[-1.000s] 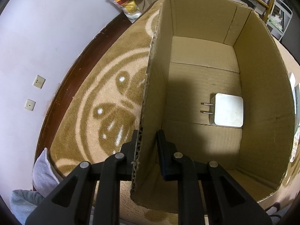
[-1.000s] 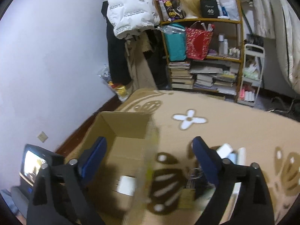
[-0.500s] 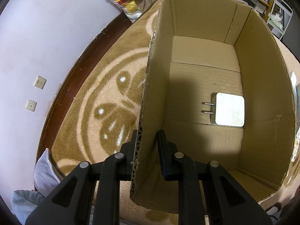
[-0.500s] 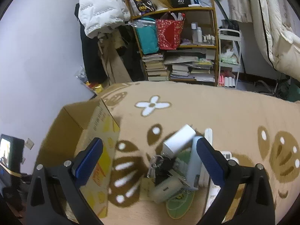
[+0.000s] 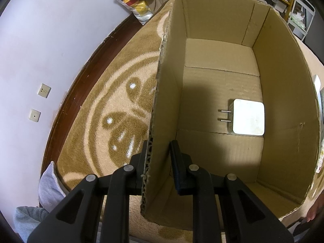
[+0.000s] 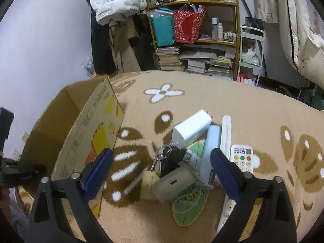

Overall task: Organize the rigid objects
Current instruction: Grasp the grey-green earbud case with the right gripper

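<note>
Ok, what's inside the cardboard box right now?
Only a white square plug adapter with two metal prongs lies on the brown cardboard box's floor. The near corner behind the left gripper, shut on the wall, is hidden.

Left tongs (image 5: 159, 151) pinched tight on a cardboard wall; right tongs (image 6: 161, 165) spread wide, empty.

A lived-in room of a home, seen from my two jaws. I work over a tan carpet (image 6: 202, 93) with brown and white flower patterns. At 12 o'clock stands a wooden shelf (image 6: 194, 2) crammed with bags, bottles and stacked books (image 6: 168, 58). At 11 o'clock hangs a white padded jacket (image 6: 115, 0); at 2 o'clock, bedding (image 6: 303, 30).
</note>
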